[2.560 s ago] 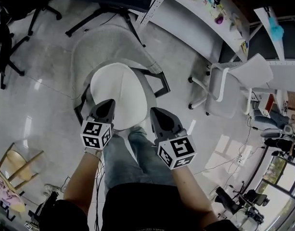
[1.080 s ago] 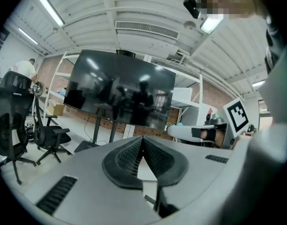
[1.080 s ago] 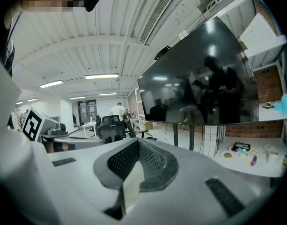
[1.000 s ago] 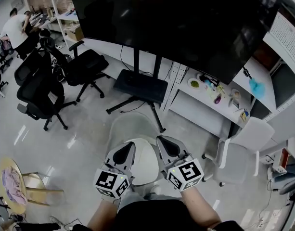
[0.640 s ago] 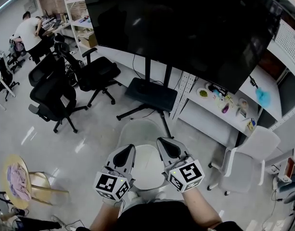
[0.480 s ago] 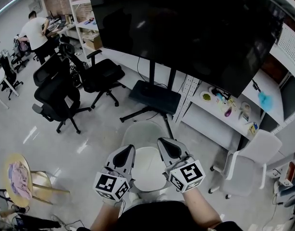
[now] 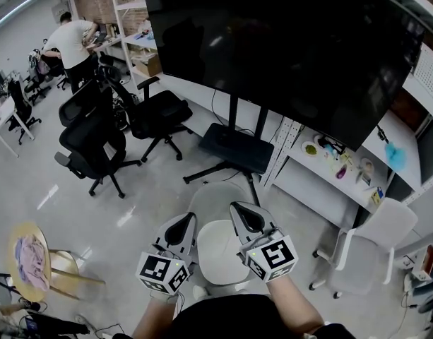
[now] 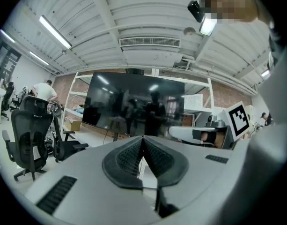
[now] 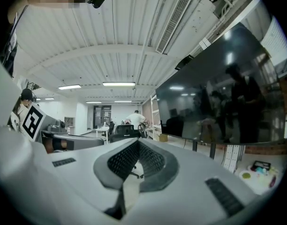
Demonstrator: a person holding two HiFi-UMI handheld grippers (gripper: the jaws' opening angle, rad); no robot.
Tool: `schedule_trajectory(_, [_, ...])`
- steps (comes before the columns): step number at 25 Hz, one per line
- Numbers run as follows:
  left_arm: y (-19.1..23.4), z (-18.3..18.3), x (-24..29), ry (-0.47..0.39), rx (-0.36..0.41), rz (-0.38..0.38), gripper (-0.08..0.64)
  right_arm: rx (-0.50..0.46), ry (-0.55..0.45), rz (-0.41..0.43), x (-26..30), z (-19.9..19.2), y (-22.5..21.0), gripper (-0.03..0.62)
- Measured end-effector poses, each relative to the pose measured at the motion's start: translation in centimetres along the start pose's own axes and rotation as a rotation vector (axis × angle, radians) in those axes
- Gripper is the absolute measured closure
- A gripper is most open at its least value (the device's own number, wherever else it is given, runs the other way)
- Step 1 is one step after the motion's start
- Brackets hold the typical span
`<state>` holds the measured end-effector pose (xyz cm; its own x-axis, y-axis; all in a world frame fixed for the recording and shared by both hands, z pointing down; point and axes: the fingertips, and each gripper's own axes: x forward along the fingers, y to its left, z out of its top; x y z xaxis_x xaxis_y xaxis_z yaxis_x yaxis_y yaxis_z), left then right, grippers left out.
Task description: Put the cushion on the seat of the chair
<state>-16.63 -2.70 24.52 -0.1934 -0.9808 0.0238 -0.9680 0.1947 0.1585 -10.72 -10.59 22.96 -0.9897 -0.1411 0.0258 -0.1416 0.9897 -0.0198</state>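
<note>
both grippers have lifted level and clear since a moment ago. left gripper and right gripper have jaws pressed together and hold nothing. cushion lies on the chair seat at 6 o'clock, between them. placement judged complete.

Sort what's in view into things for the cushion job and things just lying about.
Job: white cushion, grey chair under it, left gripper, right gripper, both shut and empty.

Lying about: black office chairs, big dark screen, white chair, round stool with cloth.
</note>
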Motion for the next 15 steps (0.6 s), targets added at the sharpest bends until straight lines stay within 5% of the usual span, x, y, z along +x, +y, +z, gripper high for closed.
schedule_trajectory(15, [0.3, -0.5, 0.4, 0.019, 0.000, -0.047, 0.548, 0.026, 0.021, -0.049, 0.4, -1.1, -0.5, 0.586])
